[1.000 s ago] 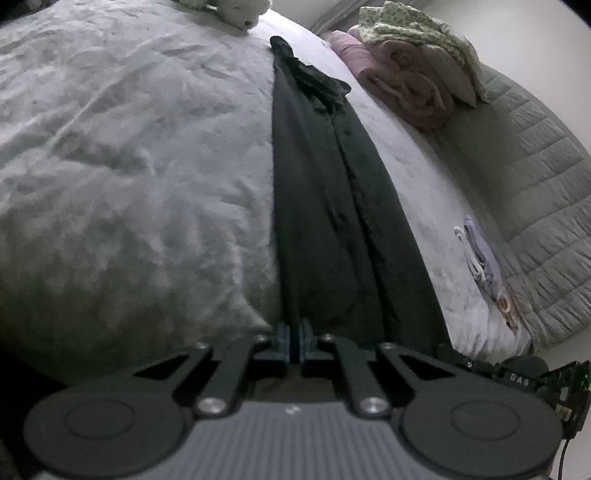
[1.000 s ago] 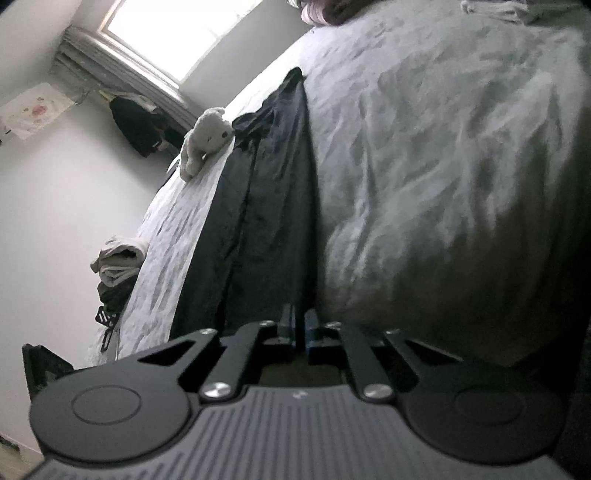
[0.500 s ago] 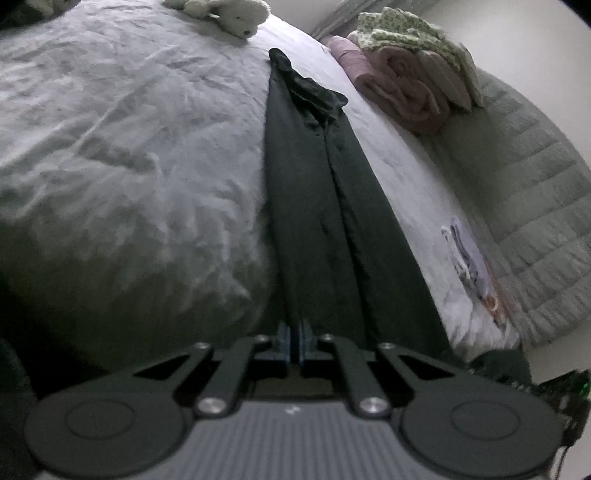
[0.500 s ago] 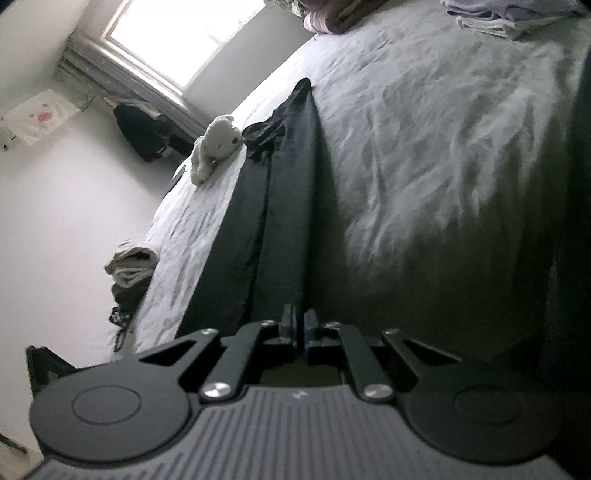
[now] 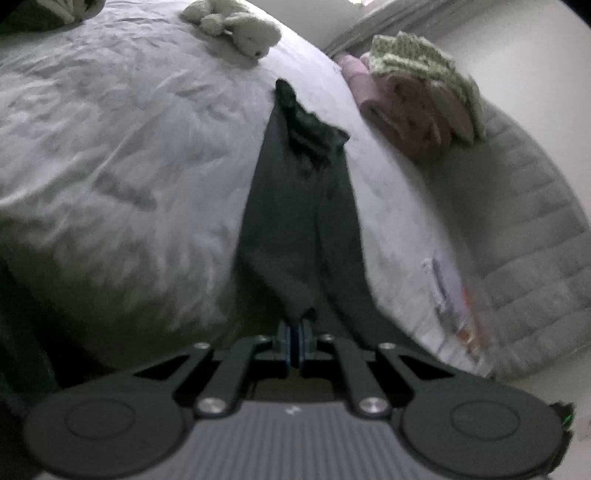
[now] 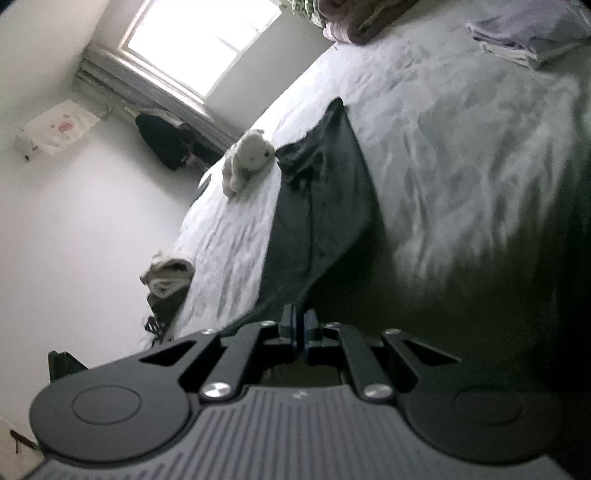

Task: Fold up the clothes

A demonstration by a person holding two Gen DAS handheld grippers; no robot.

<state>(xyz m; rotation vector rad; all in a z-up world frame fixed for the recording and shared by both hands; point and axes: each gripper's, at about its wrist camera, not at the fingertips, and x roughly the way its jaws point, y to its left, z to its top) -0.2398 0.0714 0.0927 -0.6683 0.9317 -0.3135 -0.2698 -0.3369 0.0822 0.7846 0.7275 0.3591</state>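
Both grippers have risen since a second ago: the left gripper [image 5: 295, 326] and right gripper [image 6: 300, 320] each pinch the near hem of the dark shirt [image 5: 295, 221], apparently lifting it off the grey bed [image 5: 110, 166]; its collar remains lying farther up.

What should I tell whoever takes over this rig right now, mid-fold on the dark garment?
Left gripper: shut on the near end of the dark garment, fabric pinched between its fingers.
Right gripper: shut on the same near end, at the other corner.
The garment lies as a long narrow strip on the grey bed; its far end is bunched near the stuffed toy. The near end is off the bed.
Done: the garment looks already narrowed lengthwise.
Left: probably carry the near end toward the far end to halve it, then release. Folded stacks sit at the bed's edge.
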